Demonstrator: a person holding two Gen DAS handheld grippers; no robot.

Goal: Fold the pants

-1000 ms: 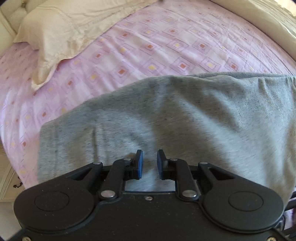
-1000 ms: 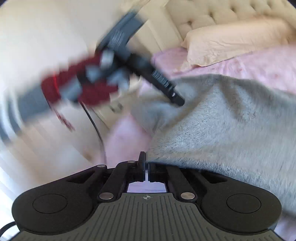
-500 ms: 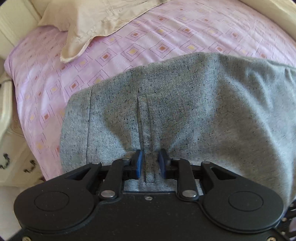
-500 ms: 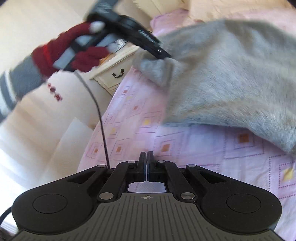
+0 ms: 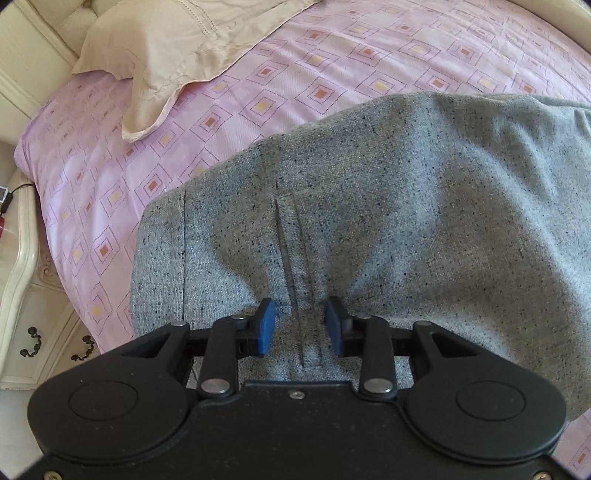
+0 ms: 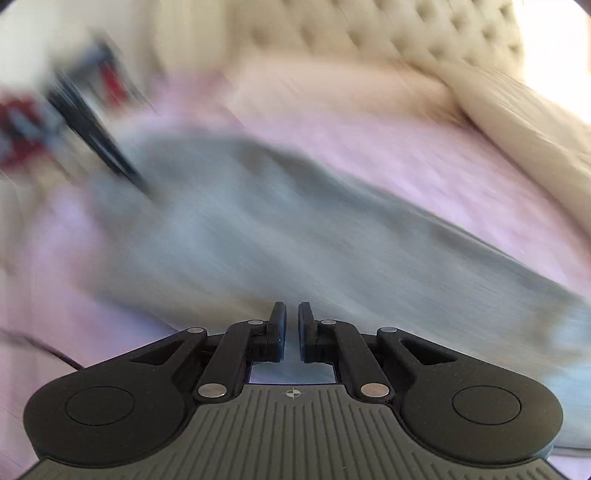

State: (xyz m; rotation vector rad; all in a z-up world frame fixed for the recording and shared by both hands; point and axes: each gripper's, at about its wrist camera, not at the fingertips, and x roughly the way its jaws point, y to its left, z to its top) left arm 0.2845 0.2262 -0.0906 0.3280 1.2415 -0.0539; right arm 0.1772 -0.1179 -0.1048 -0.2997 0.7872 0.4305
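I am laying the pants [image 5: 388,206] flat on the bed [image 5: 295,74]; left gripper [image 5: 301,326] fingers open, right gripper [image 6: 291,330] fingers slightly parted, empty; next, regrasping an edge.

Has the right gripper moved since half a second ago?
Yes. The right gripper has swung from the pink patterned bedsheet edge over the grey speckled pants, toward the tufted cream headboard.

Pants [image 5: 406,206] lie on the bedsheet [image 5: 295,74], pillow [image 5: 177,48] behind them.

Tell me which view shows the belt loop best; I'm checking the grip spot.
Left wrist: the belt loop is sharp, running between the open left gripper. Right wrist is motion-blurred; the pants are a grey smear, no loop discernible.
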